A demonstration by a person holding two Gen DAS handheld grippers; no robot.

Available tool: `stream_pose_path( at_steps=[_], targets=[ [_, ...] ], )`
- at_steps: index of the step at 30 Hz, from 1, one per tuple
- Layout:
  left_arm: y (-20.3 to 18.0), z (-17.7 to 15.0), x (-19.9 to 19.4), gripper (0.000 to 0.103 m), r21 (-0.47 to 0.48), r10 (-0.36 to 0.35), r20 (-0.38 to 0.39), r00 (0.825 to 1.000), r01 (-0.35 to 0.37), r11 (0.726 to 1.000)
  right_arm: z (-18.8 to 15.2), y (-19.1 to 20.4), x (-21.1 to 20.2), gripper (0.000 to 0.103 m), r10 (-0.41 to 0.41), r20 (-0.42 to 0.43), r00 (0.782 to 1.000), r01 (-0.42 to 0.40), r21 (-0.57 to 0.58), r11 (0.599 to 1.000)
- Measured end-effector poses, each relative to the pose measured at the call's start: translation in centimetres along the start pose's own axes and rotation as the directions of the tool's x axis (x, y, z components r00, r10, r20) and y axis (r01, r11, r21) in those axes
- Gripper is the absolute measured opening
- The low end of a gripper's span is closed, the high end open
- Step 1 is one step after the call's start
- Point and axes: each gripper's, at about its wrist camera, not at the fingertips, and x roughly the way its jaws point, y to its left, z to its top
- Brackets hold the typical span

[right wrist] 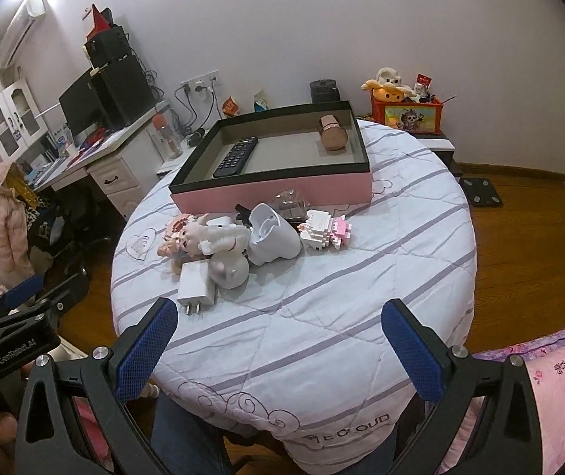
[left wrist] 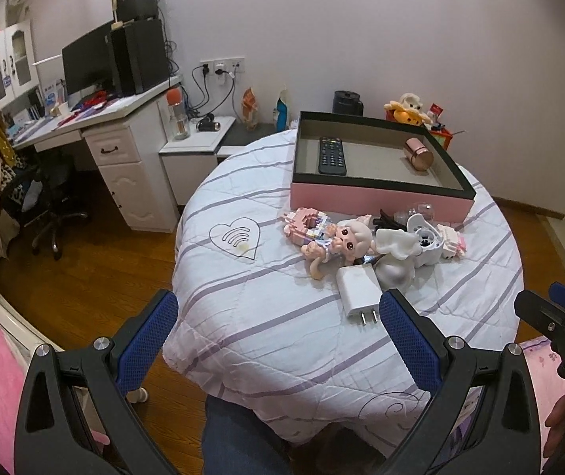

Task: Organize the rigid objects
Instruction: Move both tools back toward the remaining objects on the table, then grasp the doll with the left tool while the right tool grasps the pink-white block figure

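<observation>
— Both claws sit lowest in their frames. What are they doing?

— Left gripper (left wrist: 278, 316) has its blue pads spread wide with nothing between them, low over the quilted cover (left wrist: 266, 316). Right gripper (right wrist: 278, 324) is likewise spread apart and holds nothing.

— And the things to sort?

— They lie heaped at the middle of each frame. Nearest is the white charger (left wrist: 359, 289), prongs pointing toward the bottom edge, touching a silvery round figure (left wrist: 395, 273). Behind it lies a doll (left wrist: 341, 239) on her back, beside a pink brick model (left wrist: 306, 225). To the right sits a white winged piece (right wrist: 272, 239), then a white-and-pink brick model (right wrist: 326, 231).

— The box?

— Pink tray (right wrist: 278, 192) with a dark rim, above the heap. Inside, a black remote (right wrist: 236, 156) lies at its left and a rose-gold cylinder (right wrist: 333, 134) on its side at the right.

— Anything between heap and tray?

— Something clear (right wrist: 290, 200), perhaps glass or plastic; too hidden to name.
</observation>
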Motion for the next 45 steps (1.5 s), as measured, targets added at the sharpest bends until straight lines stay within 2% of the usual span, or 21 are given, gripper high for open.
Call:
stream_pose_path(
  at_steps=[8, 14, 25, 32, 38, 42, 45],
  targets=[
    [-0.2, 0.4, 1.4, 0.103, -0.004, 0.007, -0.031, 0.999, -0.007, 1.000, 0.1, -1.4, 1.5, 0.103, -0.042, -0.009, 0.999, 0.042, 0.010, 0.999],
    [-0.1, 1.0, 4.4, 0.103, -0.012, 0.002, -0.056, 0.998, -0.003, 1.000, 0.7, -2.6, 2.9, 0.103, -0.050, -0.025, 0.998, 0.050, 0.023, 0.998],
    [-1.2, 2.1, 10.2, 0.103, 0.009, -0.076, -0.100, 0.992, 0.078, 0.997, 2.0, -3.7, 6.5, 0.103, -0.075, -0.074, 0.994, 0.077, 0.022, 0.997],
    [-1.1, 2.7, 13.8, 0.103, -0.015, -0.094, -0.122, 0.988, 0.093, 0.996, 3.0, -4.4, 8.9, 0.102, -0.103, -0.097, 0.990, 0.105, 0.019, 0.994],
    [-1.1, 3.3, 15.5, 0.103, -0.052, -0.137, -0.111, 0.984, 0.132, 0.990, 3.6, -5.1, 10.4, 0.102, -0.112, -0.113, 0.987, 0.116, 0.028, 0.993],
    [-1.7, 3.4, 15.8, 0.103, -0.059, -0.166, -0.131, 0.977, 0.160, 0.985, 3.8, -5.3, 11.4, 0.102, -0.115, -0.121, 0.986, 0.118, 0.025, 0.993],
    [-2.4, 2.8, 15.7, 0.103, -0.052, -0.213, -0.140, 0.967, 0.207, 0.977, 4.1, -5.6, 12.0, 0.099, -0.121, -0.121, 0.985, 0.124, 0.024, 0.992]
  ],
)
